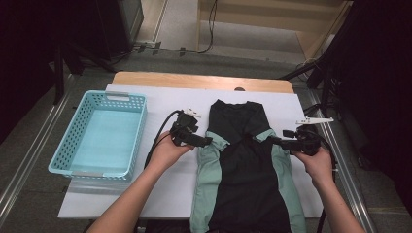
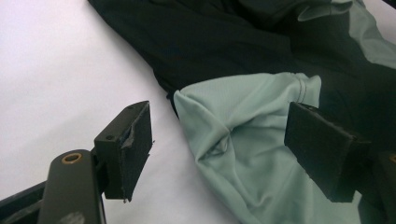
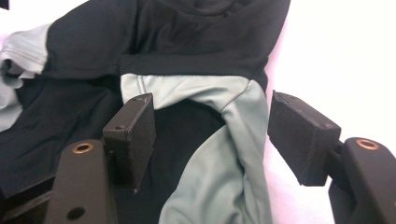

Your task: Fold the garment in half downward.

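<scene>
Black shirt (image 1: 243,160) with pale green sleeves lies flat on the white sheet (image 1: 165,99) covering the table, collar pointing away from the person, hem toward the near edge. Both sleeves are folded inward over the body. Left gripper (image 1: 208,141) sits at the shirt's left shoulder, tips at the folded green sleeve (image 2: 243,140); in the left gripper view its jaws stand wide apart, one pad over bare white sheet, the other over the sleeve fabric, the bunched cuff edge lying between them, not pinched. Right gripper (image 1: 273,141) sits at the right shoulder; in the right gripper view its jaws are also spread wide, the right green sleeve (image 3: 219,154) running up between them with clear gaps on both sides, nothing clamped. Hands rest on the sheet on each side of the garment. Light blue plastic basket (image 1: 130,141) stands on the left part of the sheet, well apart from the shirt.
</scene>
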A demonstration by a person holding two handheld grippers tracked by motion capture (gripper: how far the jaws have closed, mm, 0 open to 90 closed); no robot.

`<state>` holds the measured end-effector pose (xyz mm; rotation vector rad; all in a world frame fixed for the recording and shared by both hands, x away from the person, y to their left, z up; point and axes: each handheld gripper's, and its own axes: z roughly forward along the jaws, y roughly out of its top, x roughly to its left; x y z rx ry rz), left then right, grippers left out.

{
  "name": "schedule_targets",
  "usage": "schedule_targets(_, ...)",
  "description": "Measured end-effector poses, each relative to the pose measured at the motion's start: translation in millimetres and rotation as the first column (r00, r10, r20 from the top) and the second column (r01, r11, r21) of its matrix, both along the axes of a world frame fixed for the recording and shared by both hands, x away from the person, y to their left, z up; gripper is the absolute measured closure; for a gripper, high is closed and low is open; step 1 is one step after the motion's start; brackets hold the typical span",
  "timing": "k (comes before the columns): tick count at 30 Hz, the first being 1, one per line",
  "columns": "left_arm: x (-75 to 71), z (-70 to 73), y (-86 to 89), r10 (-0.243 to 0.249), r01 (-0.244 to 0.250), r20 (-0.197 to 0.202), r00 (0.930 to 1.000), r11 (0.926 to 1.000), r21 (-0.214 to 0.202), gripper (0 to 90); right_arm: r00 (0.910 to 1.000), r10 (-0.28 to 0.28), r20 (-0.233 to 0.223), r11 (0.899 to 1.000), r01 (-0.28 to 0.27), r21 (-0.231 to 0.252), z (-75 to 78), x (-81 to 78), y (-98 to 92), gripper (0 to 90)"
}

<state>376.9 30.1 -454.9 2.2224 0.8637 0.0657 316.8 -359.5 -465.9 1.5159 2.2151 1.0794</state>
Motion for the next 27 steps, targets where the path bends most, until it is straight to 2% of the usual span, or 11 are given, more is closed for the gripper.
schedule_targets(14, 11.8, -0.9, -6.2, 0.016, -0.016, 0.009, 0.9998, 0.9999, -0.001, 24.5, 0.9998, -0.019, -0.010, 1.000, 0.019, 0.014, 0.0, 11.3, -1.7, 30.0)
schedule_targets(27, 18.9, -1.5, -14.9, 0.015, -0.016, 0.022, 0.9996, 0.9996, 0.025, 24.5, 0.9995, -0.027, -0.015, 1.000, 0.027, 0.009, -0.6, 24.8, -3.1, 26.8)
